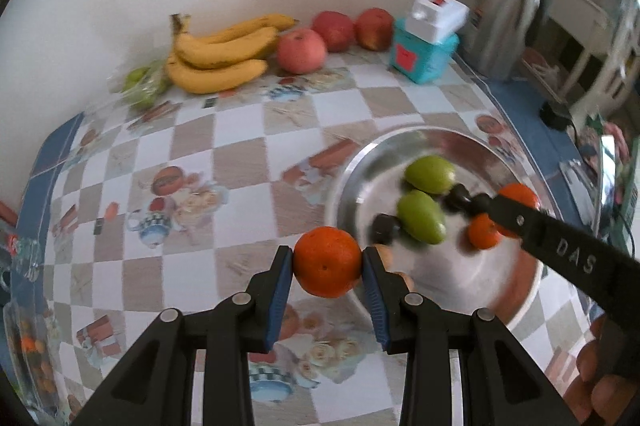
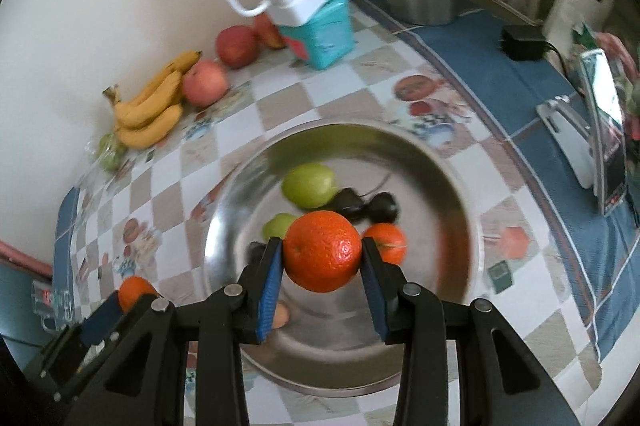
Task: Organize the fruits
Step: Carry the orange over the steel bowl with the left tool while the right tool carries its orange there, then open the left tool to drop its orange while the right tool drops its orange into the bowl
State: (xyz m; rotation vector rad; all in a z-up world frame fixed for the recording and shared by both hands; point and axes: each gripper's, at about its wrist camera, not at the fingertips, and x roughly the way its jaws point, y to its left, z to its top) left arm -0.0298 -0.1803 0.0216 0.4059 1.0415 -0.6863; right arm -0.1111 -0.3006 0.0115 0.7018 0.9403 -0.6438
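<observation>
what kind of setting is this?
Likely a home kitchen or dining table: a printed checkered tablecloth, a steel thermos jug by the wall, loose bananas and apples, and a metal plate of fruit.

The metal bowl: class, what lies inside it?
Inside the metal bowl lie two green fruits, one orange and dark fruits. The right gripper's held orange hides part of its floor.

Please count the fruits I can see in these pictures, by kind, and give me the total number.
Oranges: 3, one in the left gripper, one in the right gripper, one in the metal bowl
Green fruits in the bowl: 2
Apples: 3
Bananas: 3, one bunch
Total: 11
Green fruits in a bag beside the bananas are too blurred to count.
</observation>
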